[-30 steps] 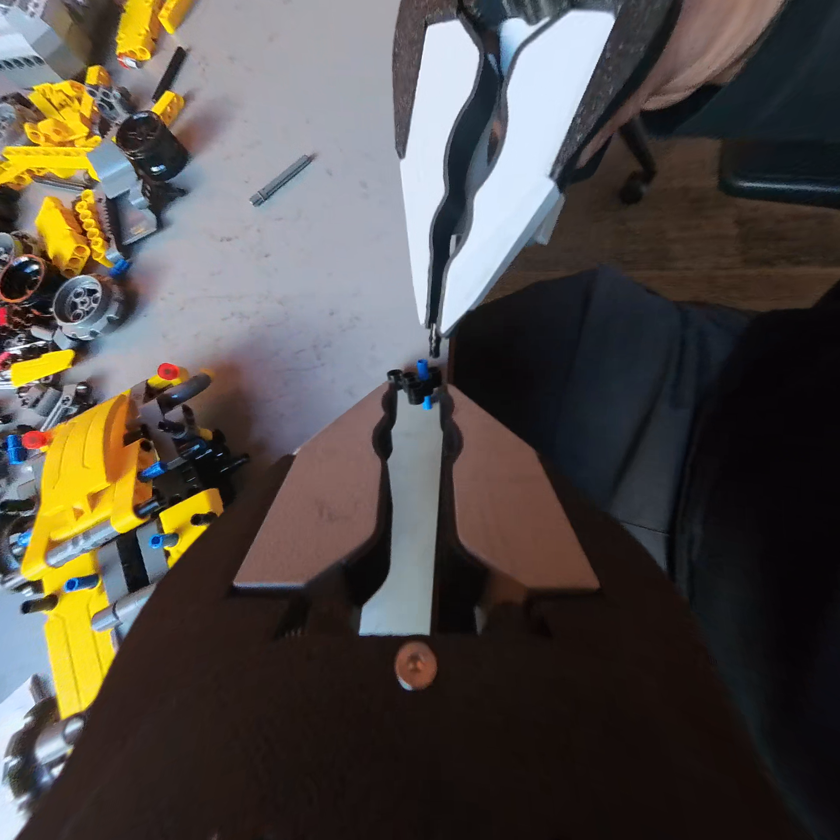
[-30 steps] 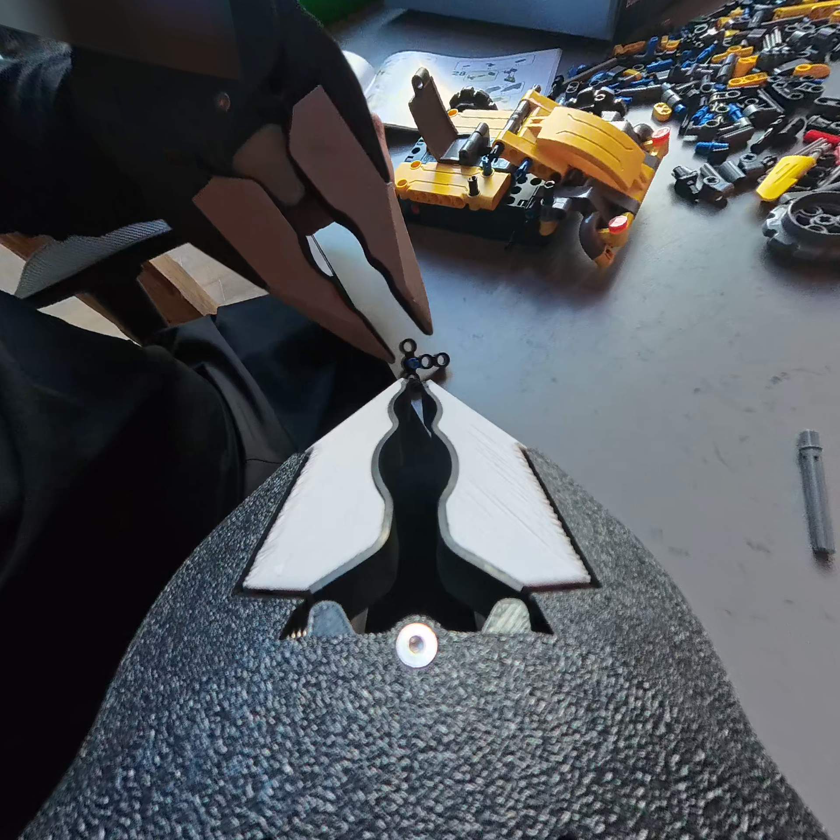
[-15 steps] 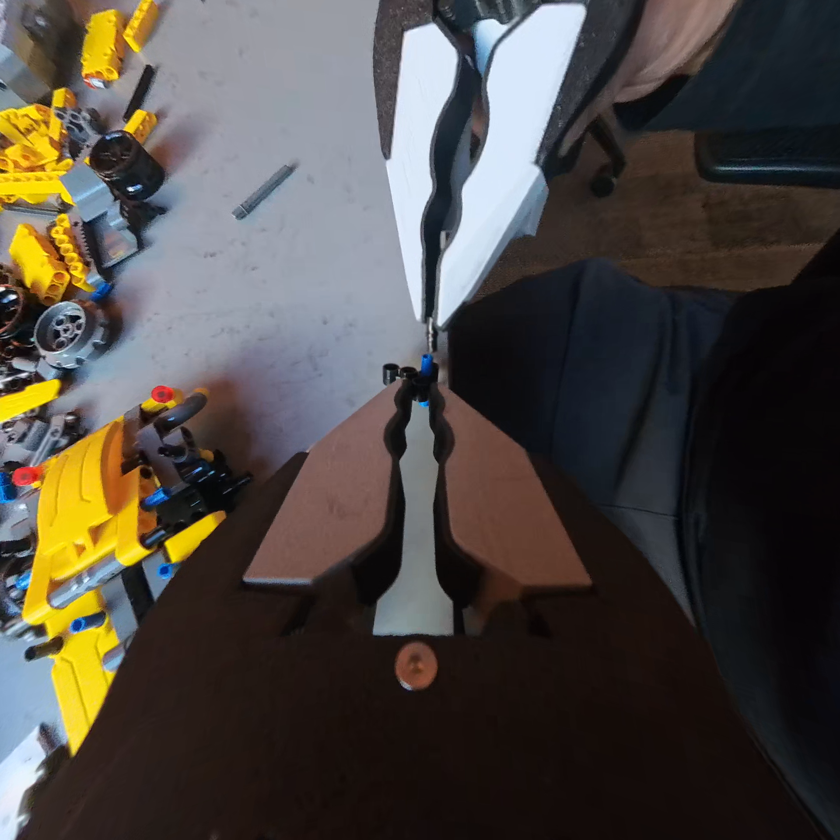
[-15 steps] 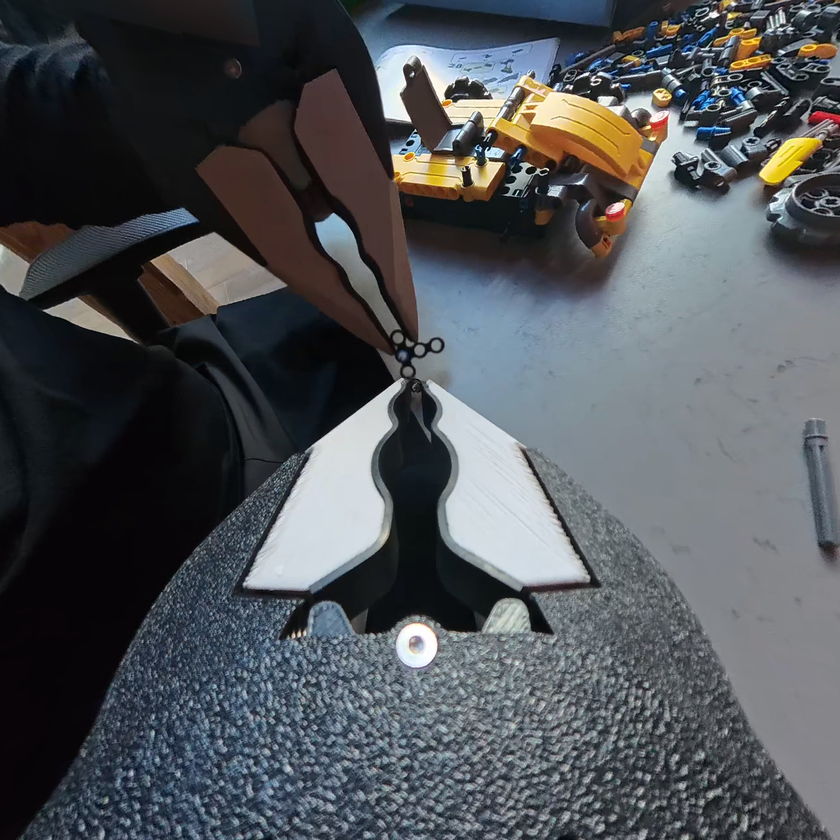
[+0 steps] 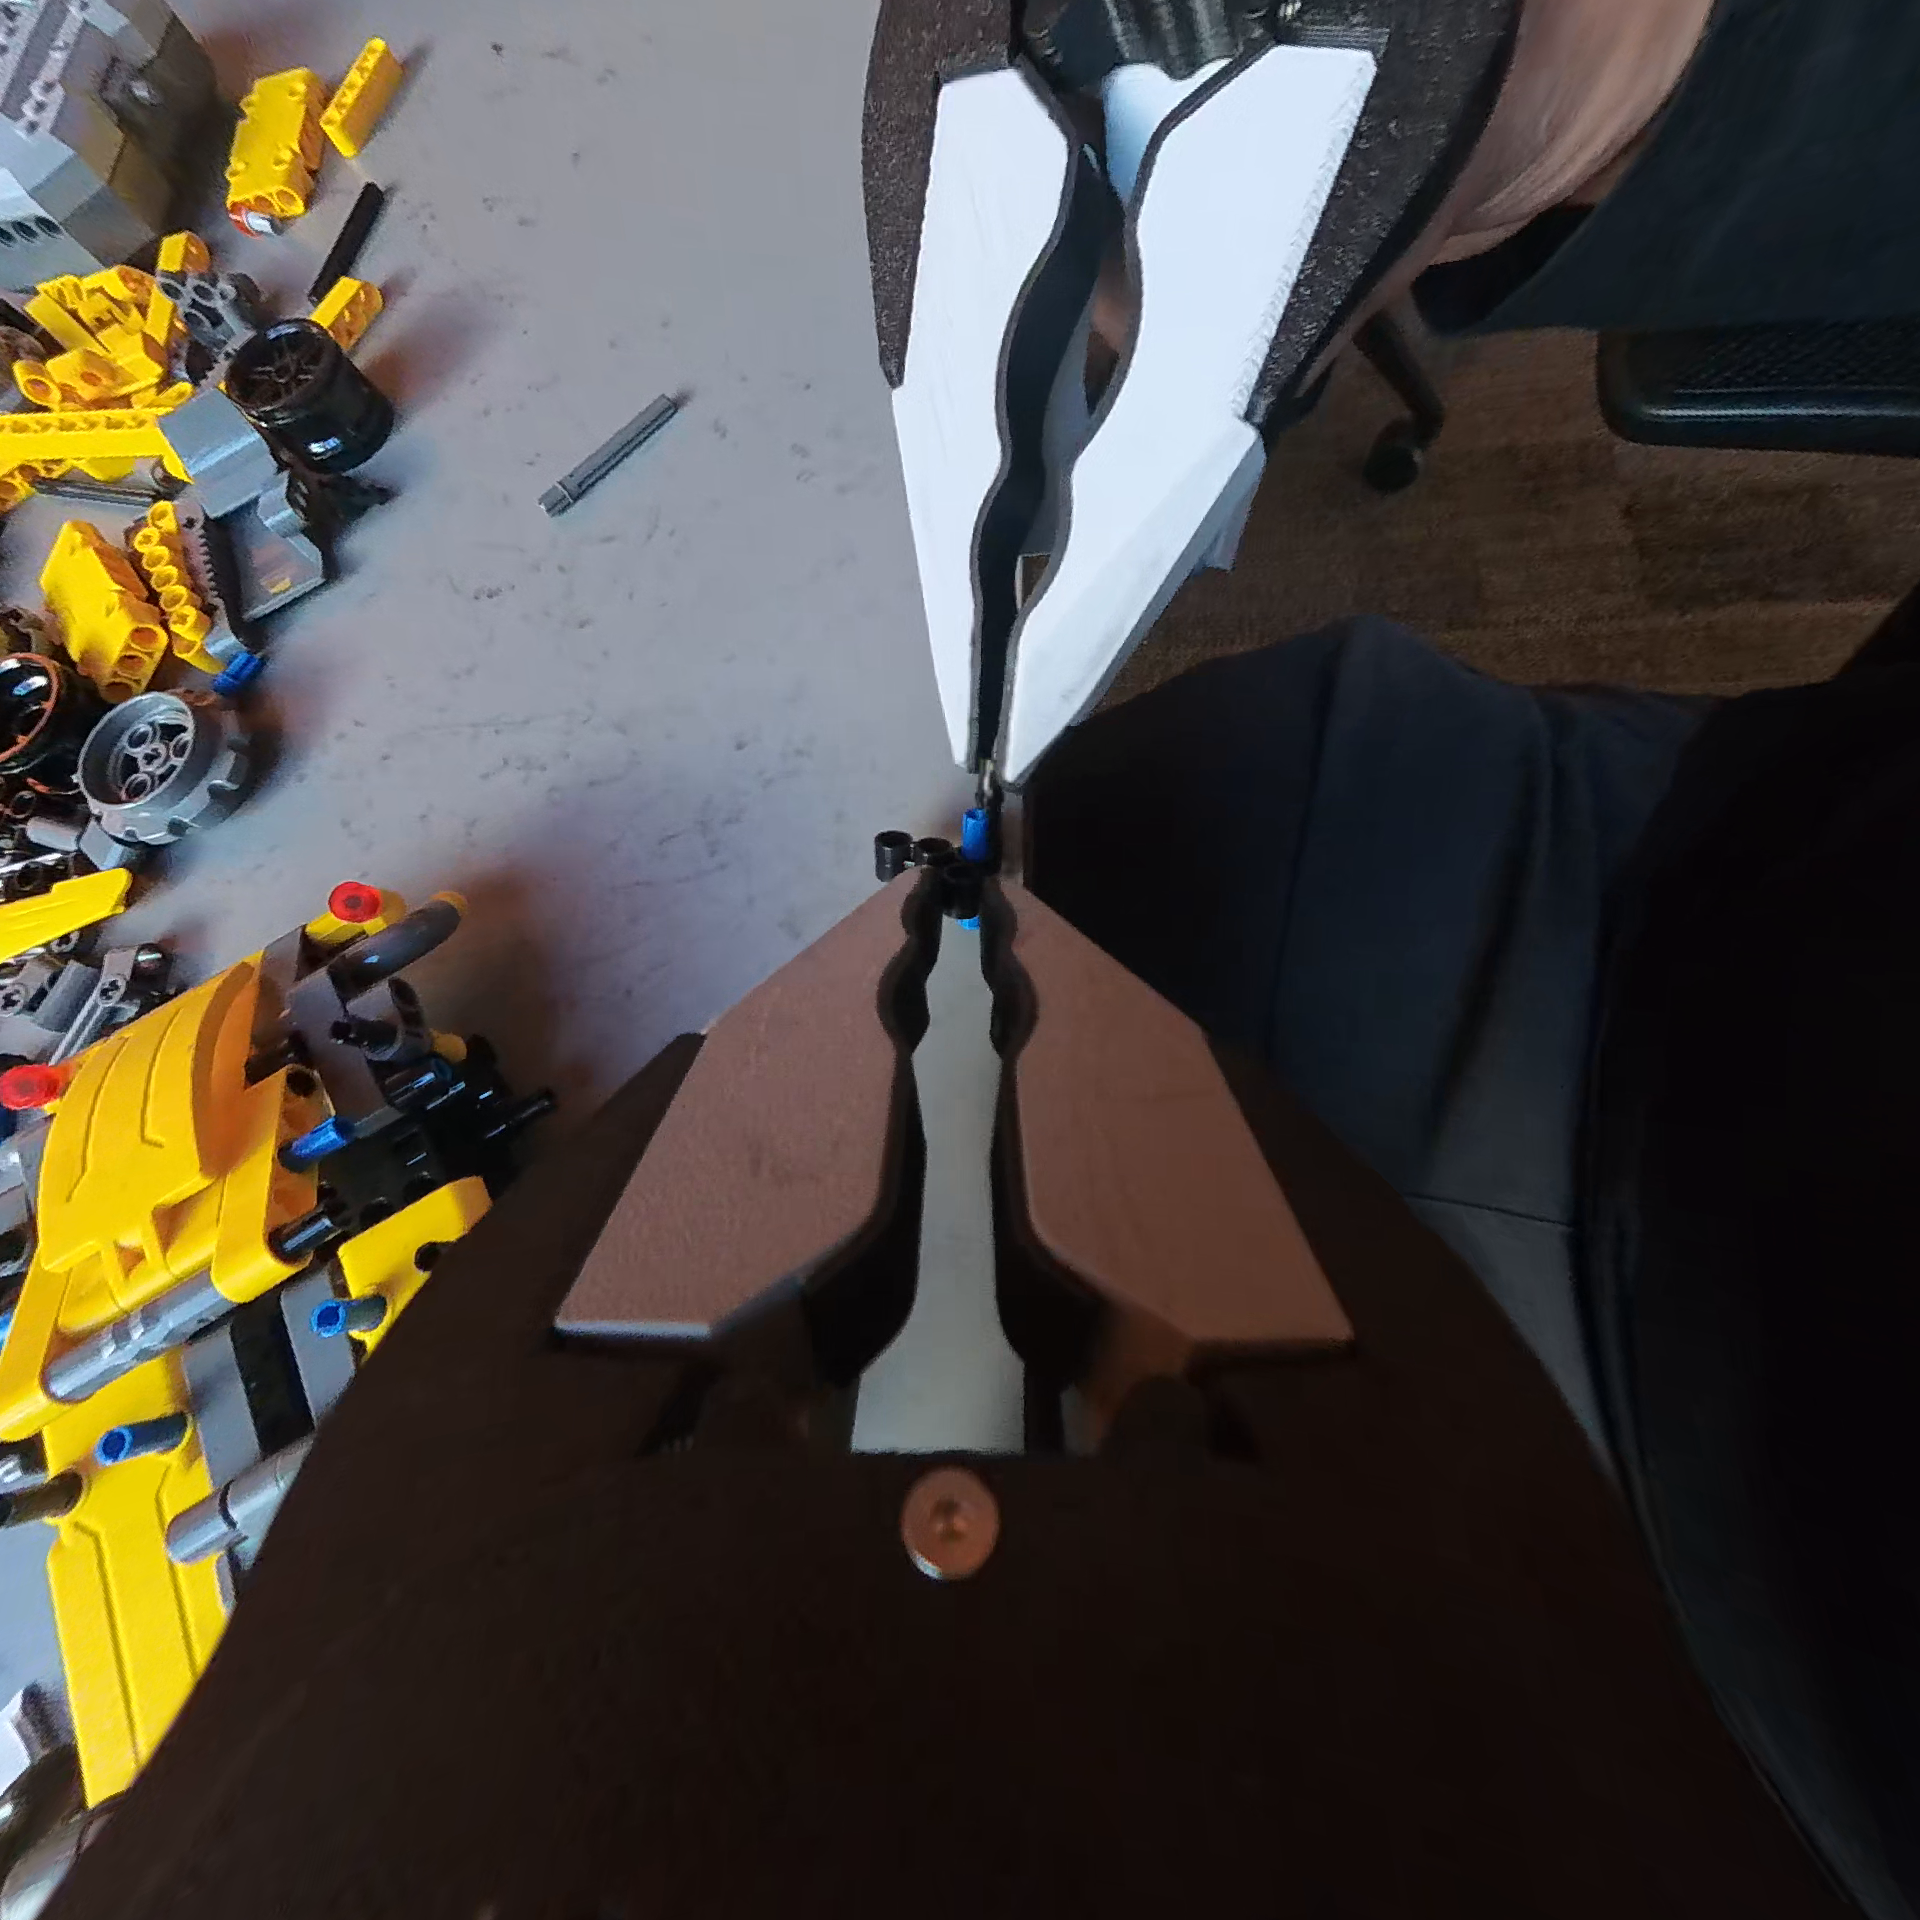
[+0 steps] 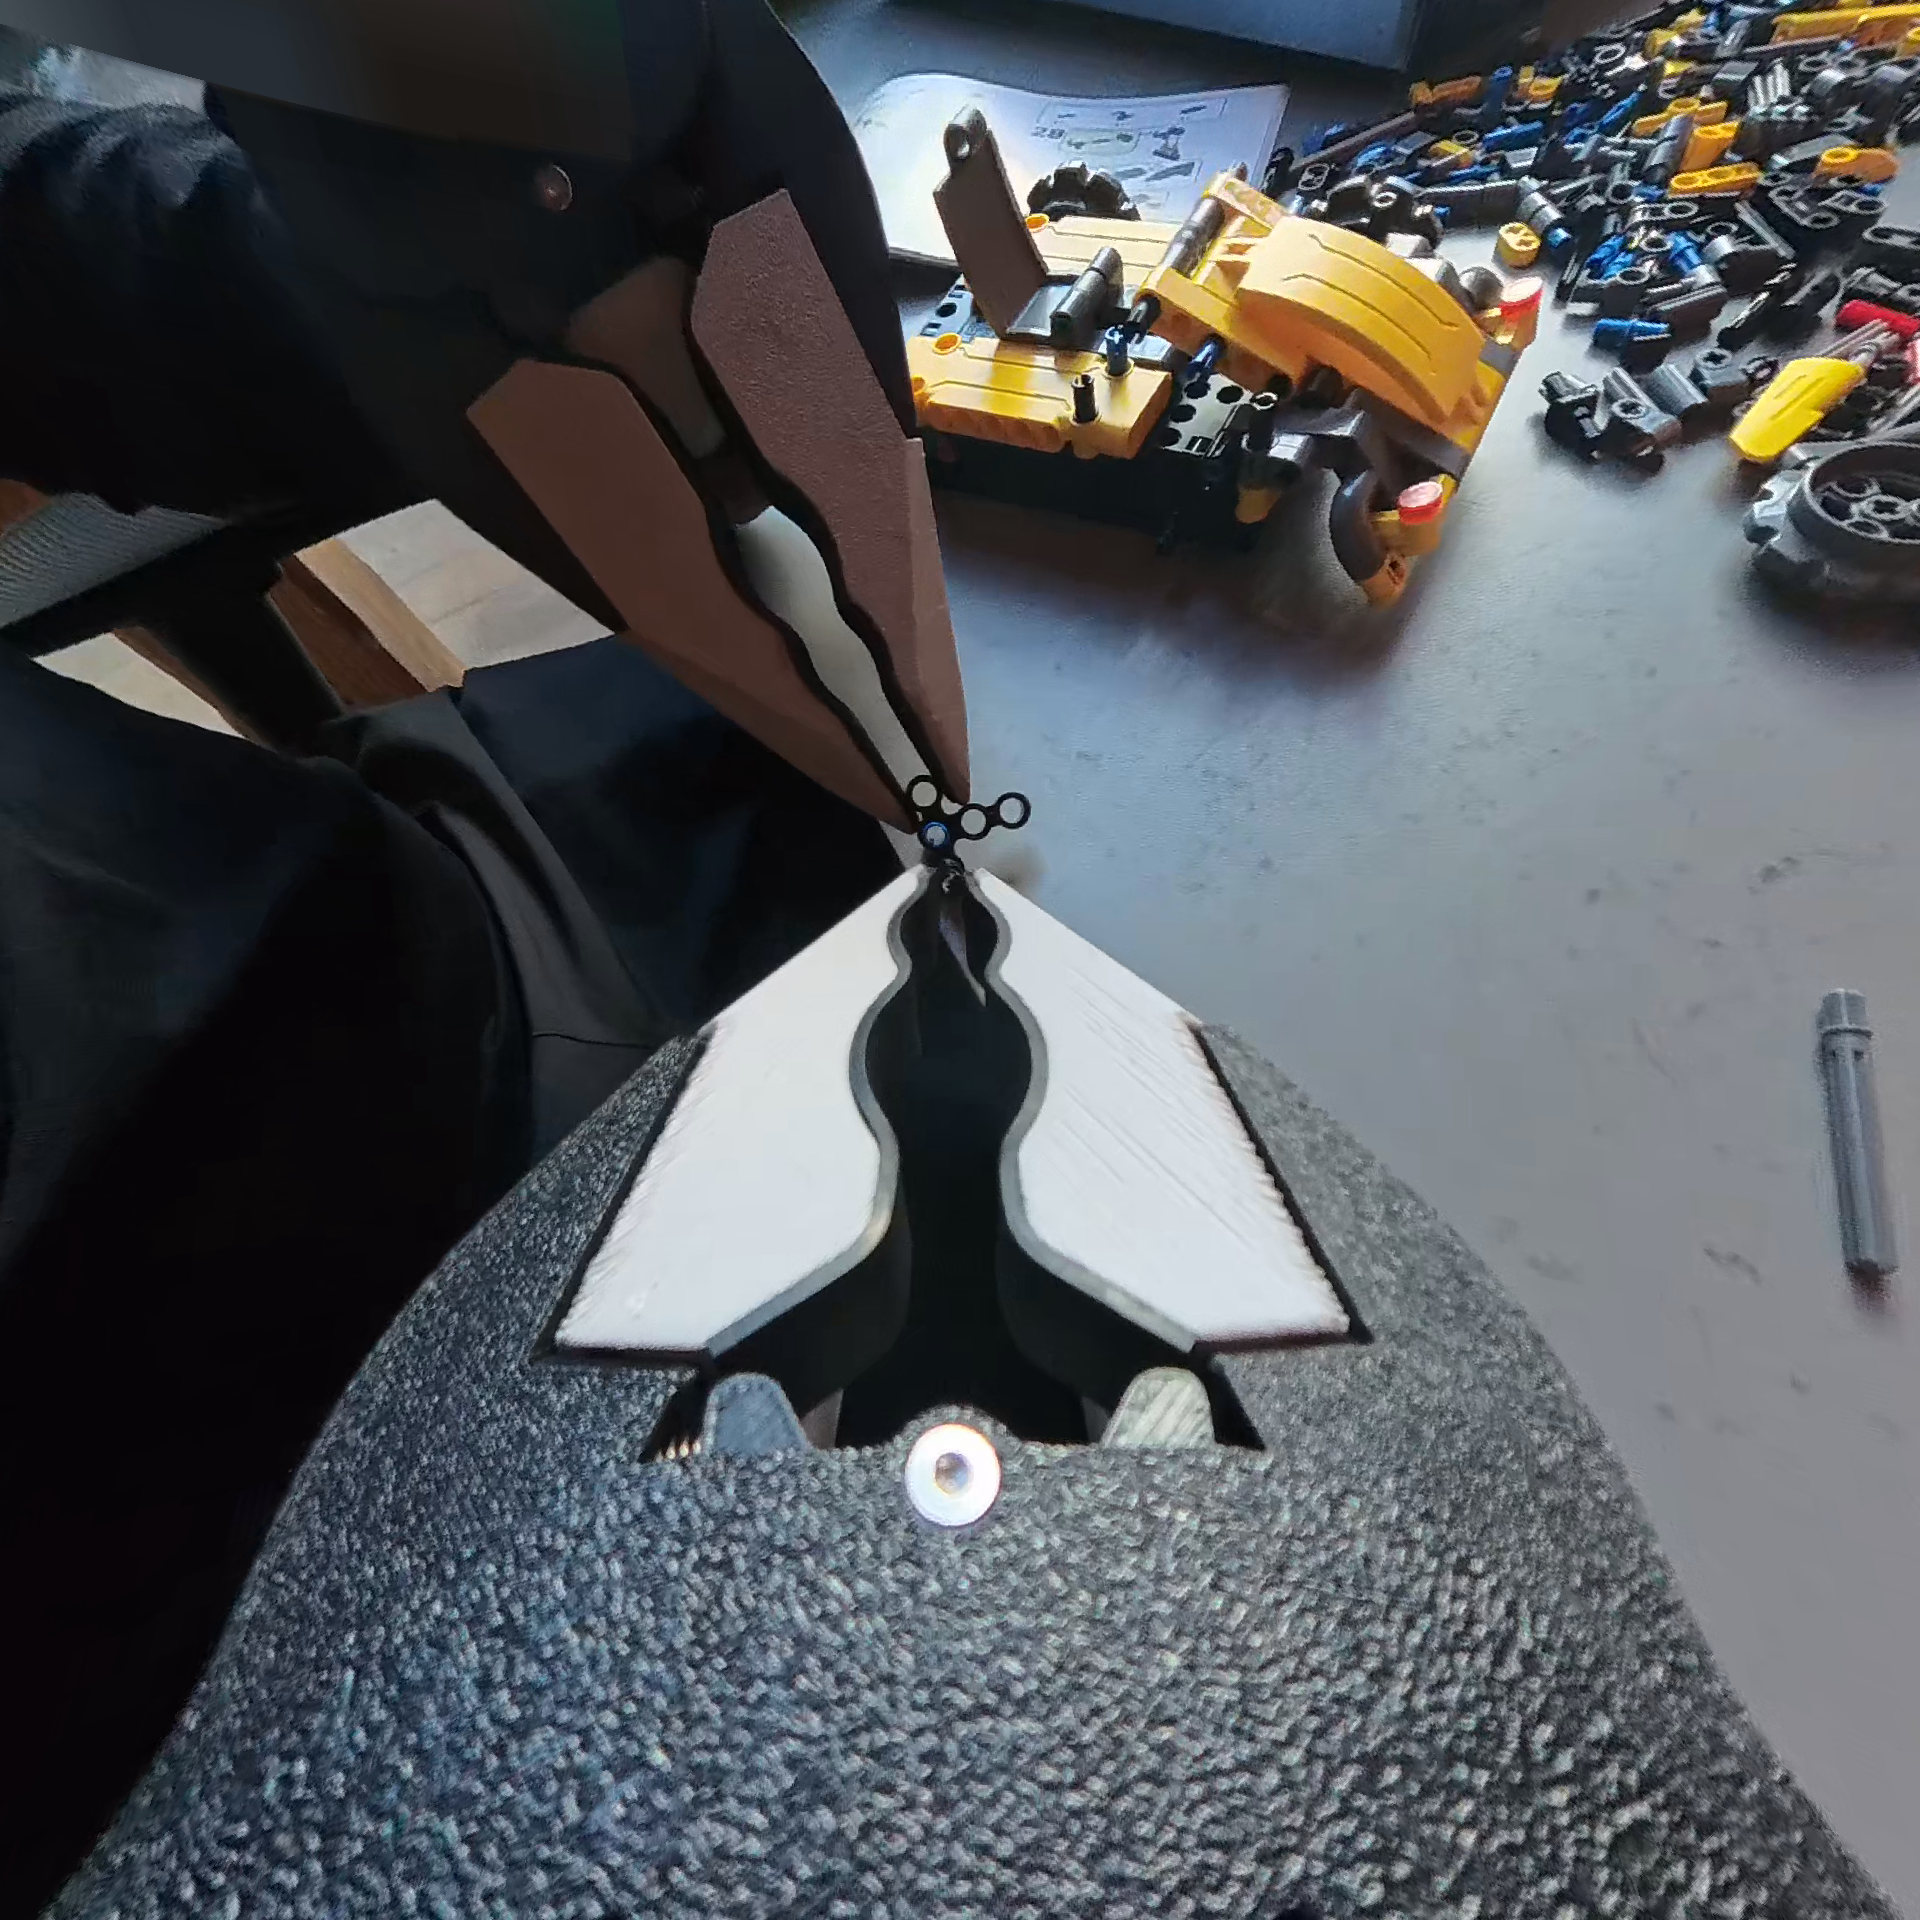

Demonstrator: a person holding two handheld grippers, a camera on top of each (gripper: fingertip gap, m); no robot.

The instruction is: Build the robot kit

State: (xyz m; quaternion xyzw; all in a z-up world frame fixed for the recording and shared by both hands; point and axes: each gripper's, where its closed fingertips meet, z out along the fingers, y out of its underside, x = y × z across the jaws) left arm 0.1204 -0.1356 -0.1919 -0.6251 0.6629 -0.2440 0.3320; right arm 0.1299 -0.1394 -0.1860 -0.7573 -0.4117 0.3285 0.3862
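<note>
At the table's near edge, left wrist view: the left gripper (image 5: 958, 902), brown fingers, points forward and slightly down, tips pressed onto a small black holed connector (image 5: 928, 858) held in the air above the grey table (image 5: 623, 675) edge. A blue pin (image 5: 974, 831) stands in the connector's right end. The right gripper (image 5: 987, 764), white fingers, comes in from the top of the frame, pointing back toward the camera, tips nearly together and pinching a thin dark pin that meets the blue pin's top. A bare forearm (image 5: 1507, 156) shows behind it. To the left lie a partly built yellow model vehicle (image 5: 156, 1195), loose yellow and grey parts (image 5: 114, 436) and a single grey axle (image 5: 608, 455). Dark trousers (image 5: 1403, 935) fill the right side.

Right wrist view: the right gripper (image 6: 949, 875) points forward, white fingers narrowed to a small gap at the tips, clamping the thin dark piece (image 6: 948, 871). Directly ahead, touching it, is the black connector (image 6: 966, 817), its round holes facing the camera, one hole showing blue. The left gripper (image 6: 928, 795) descends from upper left, tilted steeply, brown tips closed on the connector's left end. Beyond sit the yellow model vehicle (image 6: 1226, 353), an open instruction booklet (image 6: 1091, 135) behind it, a scatter of small parts (image 6: 1683, 177) at upper right, and the grey axle (image 6: 1855, 1132) alone at right.
</note>
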